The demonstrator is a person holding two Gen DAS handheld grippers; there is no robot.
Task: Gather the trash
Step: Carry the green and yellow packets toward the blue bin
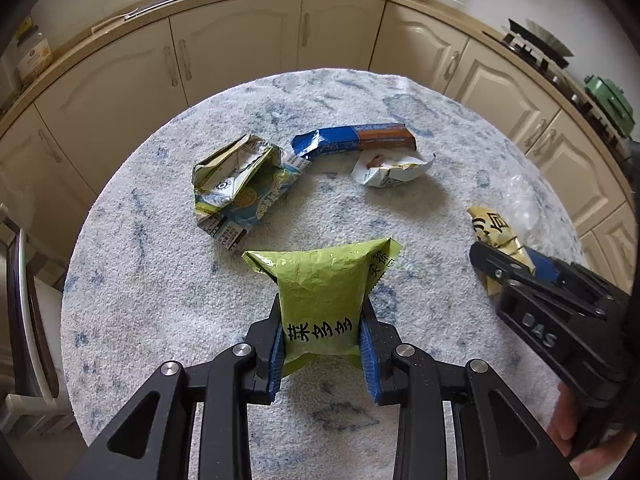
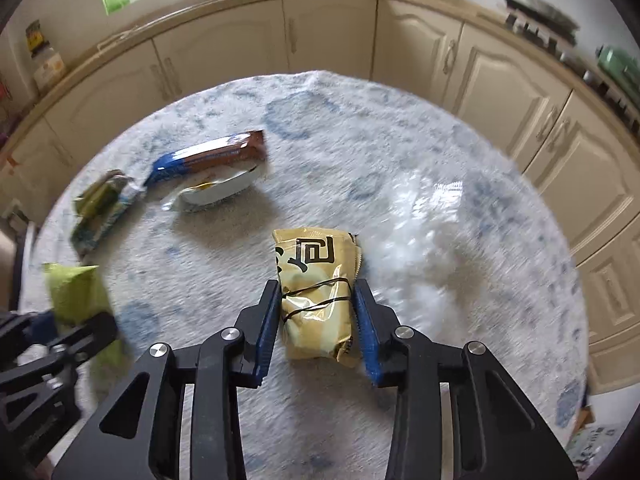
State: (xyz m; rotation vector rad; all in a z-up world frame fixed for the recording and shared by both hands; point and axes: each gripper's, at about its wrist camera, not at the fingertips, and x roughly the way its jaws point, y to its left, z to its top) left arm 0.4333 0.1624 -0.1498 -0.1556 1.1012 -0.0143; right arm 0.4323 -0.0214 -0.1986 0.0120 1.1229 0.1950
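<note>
- My left gripper [image 1: 322, 320] is clamped on the green packet [image 1: 320, 284], pads pressed into its lower half. The top flares out free, so the packet sits upright in the jaws, ready to carry.
- My right gripper [image 2: 316, 308] has the tan packet [image 2: 316, 292] between its pads. The view is motion-blurred, but both pads look to be in contact at the banded middle; I read this as a grip, not certain how firm. The band keeps it folded narrow enough for the jaws.
- Left on the round table [image 1: 140, 280]: a crushed carton [image 1: 240, 184], a blue and brown wrapper [image 1: 352, 140] and a torn white wrapper [image 1: 388, 168], lying close together at the far side.
- A clear plastic bag [image 2: 424, 216] lies just beside the tan packet; probably the place for the trash.
- Judgement: two pieces in hand, three to go.
</note>
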